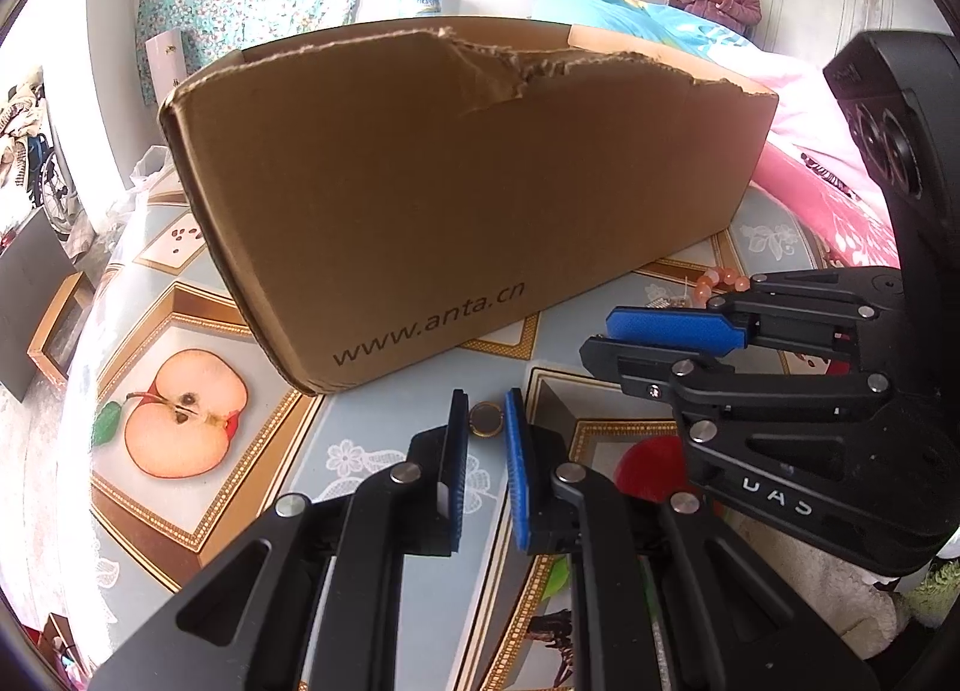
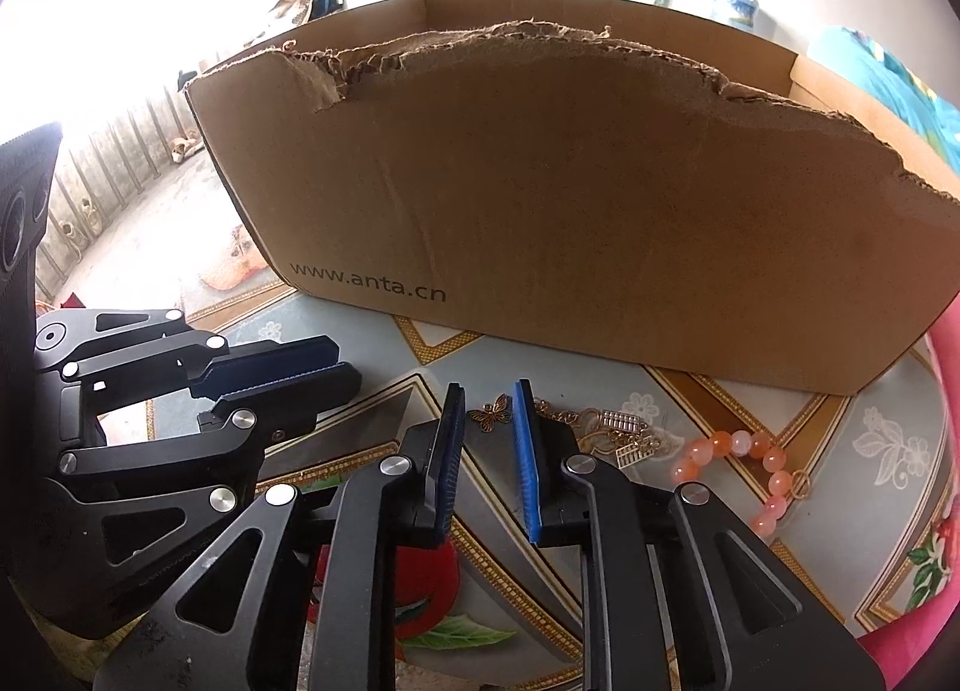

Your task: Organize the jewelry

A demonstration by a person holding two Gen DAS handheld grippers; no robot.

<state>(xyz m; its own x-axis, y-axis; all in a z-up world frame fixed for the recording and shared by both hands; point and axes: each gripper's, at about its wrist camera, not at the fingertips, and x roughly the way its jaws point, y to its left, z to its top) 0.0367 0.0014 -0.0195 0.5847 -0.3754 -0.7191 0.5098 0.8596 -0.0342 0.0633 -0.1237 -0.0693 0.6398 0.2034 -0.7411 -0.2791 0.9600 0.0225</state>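
A torn brown cardboard box (image 1: 456, 181) printed "www.anta.cn" stands on the table, and fills the right wrist view (image 2: 600, 199) too. My left gripper (image 1: 487, 415) is open low over the table, with a small round gold-rimmed piece (image 1: 485, 420) lying between its fingertips. My right gripper (image 2: 491, 412) is open, with a gold butterfly pendant (image 2: 493, 414) on the table between its tips. A gold chain with charms (image 2: 624, 433) and an orange bead bracelet (image 2: 750, 469) lie to its right. The bracelet (image 1: 720, 280) shows behind the right gripper (image 1: 600, 334) in the left wrist view.
The table (image 1: 372, 451) carries a fruit-patterned cloth under plastic. Pink and blue bedding (image 1: 798, 109) lies behind and right of the box. The left gripper (image 2: 342, 361) appears at the left of the right wrist view. The table edge drops off at left (image 1: 78, 331).
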